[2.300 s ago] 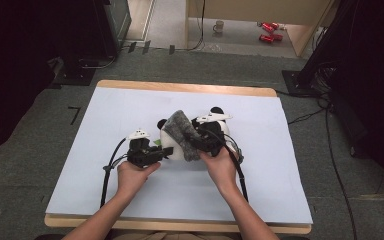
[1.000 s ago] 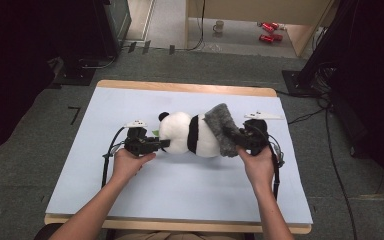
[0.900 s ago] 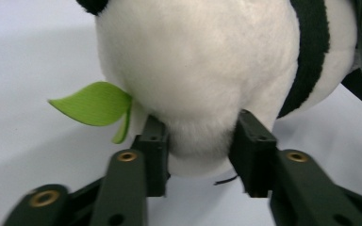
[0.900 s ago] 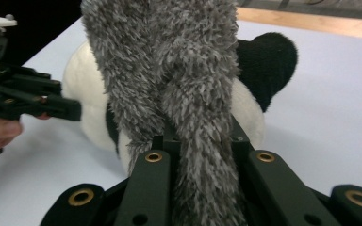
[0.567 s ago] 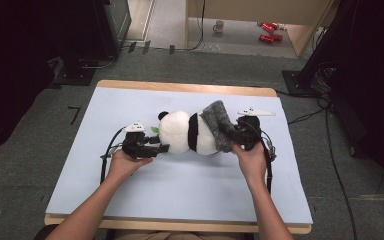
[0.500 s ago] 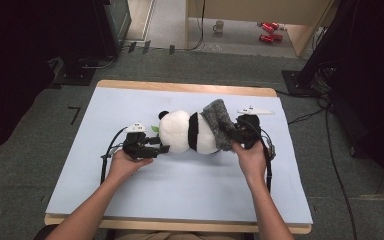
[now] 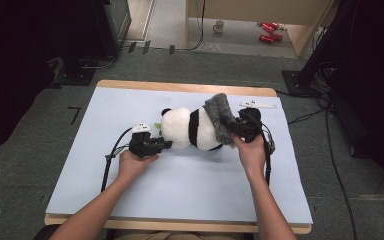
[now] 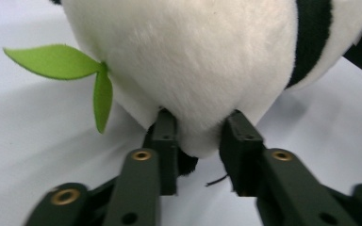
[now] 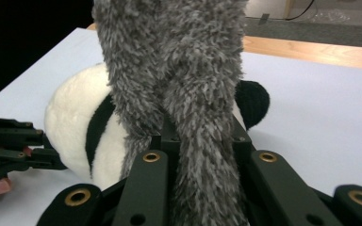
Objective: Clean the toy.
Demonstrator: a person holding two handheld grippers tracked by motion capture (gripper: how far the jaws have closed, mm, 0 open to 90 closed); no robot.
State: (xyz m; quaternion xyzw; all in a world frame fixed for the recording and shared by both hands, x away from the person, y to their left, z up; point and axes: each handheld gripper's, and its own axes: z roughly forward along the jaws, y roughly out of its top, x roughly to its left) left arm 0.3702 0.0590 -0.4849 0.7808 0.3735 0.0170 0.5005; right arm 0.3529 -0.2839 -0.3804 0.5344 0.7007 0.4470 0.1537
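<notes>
Pale blue sheeting covers the table (image 7: 180, 195), with a strip of bare wood showing along its near and far edges; from the near edge two forearms reach in, each hand wrapped around a black gripper with a cable trailing back toward the person; the left gripper (image 7: 166, 145) lies low on the sheet at left of centre, pointing right, and its jaws have just been closing: in the left gripper view they pinch a fold of white plush at the head end of the panda toy (image 8: 193, 61), beside the green felt leaves (image 8: 70, 70) that stick out of it; the panda (image 7: 192, 129) lies on its side across the middle of the table, head to the left, black band around its body, one black ear on its far side; the right gripper (image 7: 235, 129) meets it from the right, jaws pressed together on a piece of shaggy grey cloth (image 9: 188, 84) that rises from the jaws and drapes over the panda's right end; just beyond that hand a small white strip (image 7: 257, 105) lies on the sheet; farther off, on the floor past the table, stand a mug (image 7: 220, 25) and red cans (image 7: 267, 31).
</notes>
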